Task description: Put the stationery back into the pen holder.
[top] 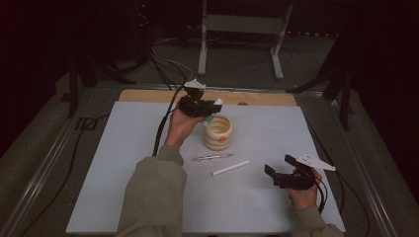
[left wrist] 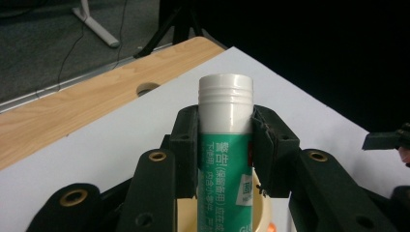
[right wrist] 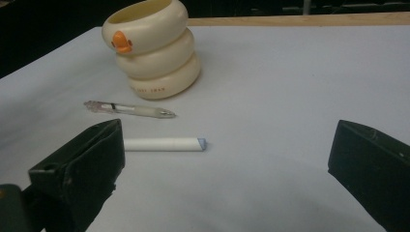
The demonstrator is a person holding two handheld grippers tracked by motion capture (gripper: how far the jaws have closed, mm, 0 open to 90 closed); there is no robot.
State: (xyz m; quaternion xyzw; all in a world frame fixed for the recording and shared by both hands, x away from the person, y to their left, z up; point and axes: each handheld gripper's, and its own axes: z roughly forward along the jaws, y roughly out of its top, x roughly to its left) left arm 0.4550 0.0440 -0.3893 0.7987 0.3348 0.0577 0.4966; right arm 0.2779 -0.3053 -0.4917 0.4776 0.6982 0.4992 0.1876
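Note:
A green tube with a white cap (left wrist: 226, 159) is clamped between the jaws of my left gripper (top: 210, 109), held just over the far rim of a cream ribbed holder (top: 218, 132) with an orange mark. The same holder (right wrist: 153, 50) stands at the upper left of the right gripper view. In front of it on the white mat lie a clear pen (top: 213, 157) and a white stick (top: 230, 168). The pen (right wrist: 129, 109) and the stick (right wrist: 164, 144) also appear ahead of my right gripper (top: 277, 166), which hovers open near the mat's front right with nothing between its jaws.
The white mat (top: 123, 163) covers a wooden tabletop (top: 148, 96) whose far strip has a round hole (left wrist: 147, 88). Cables (top: 165, 116) trail off the back left. A metal stand (top: 242, 34) sits on the floor beyond the table.

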